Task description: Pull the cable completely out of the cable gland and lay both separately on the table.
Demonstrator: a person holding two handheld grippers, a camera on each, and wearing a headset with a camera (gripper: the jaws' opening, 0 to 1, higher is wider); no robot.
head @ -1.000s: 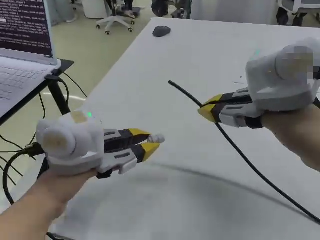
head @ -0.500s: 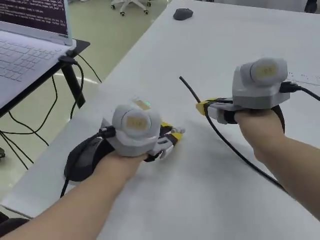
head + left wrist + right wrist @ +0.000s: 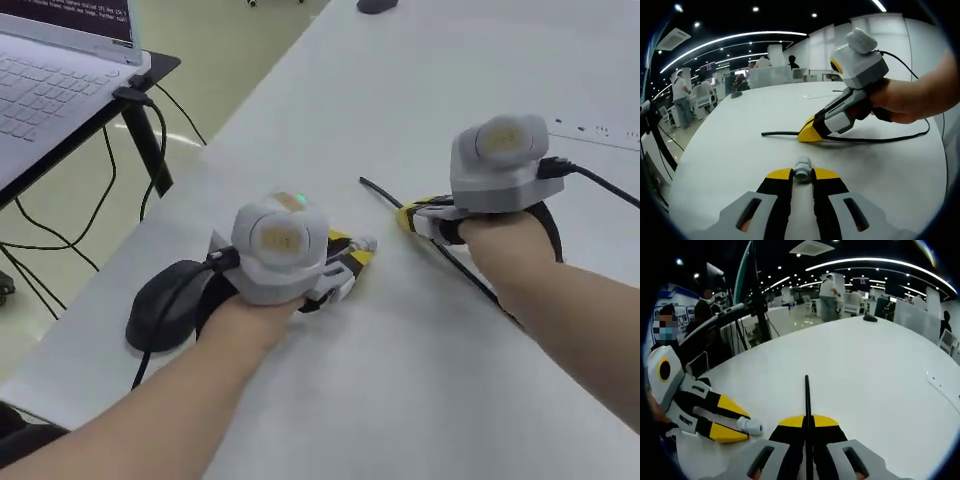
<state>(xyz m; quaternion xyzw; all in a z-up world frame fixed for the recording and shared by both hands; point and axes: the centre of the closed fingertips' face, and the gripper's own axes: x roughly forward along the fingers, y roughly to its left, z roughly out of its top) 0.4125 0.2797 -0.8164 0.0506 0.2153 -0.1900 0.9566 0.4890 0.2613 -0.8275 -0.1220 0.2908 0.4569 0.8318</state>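
Note:
My left gripper [image 3: 360,252] is low over the white table [image 3: 330,90], shut on a small grey-white cable gland [image 3: 369,243] that sticks out past its yellow tips. In the left gripper view the gland [image 3: 802,167] sits between the jaws of the left gripper [image 3: 802,175]. To its right, my right gripper [image 3: 405,215] is shut on a thin black cable [image 3: 375,188]. The cable's free end pokes out to the left and the rest trails back under the hand. The cable [image 3: 806,395] runs straight out of the right gripper [image 3: 807,421]. Gland and cable are apart.
An open laptop [image 3: 50,70] stands on a side stand beyond the table's left edge, with wires hanging below. A dark computer mouse [image 3: 376,5] lies far back on the table. A black rounded object [image 3: 165,310] sits by my left wrist. A black lead [image 3: 600,185] runs from the right gripper.
The head view has tilted down. Both grippers have come lower toward the table, and the cable's free end now lies close to the surface. Both grips are unchanged.

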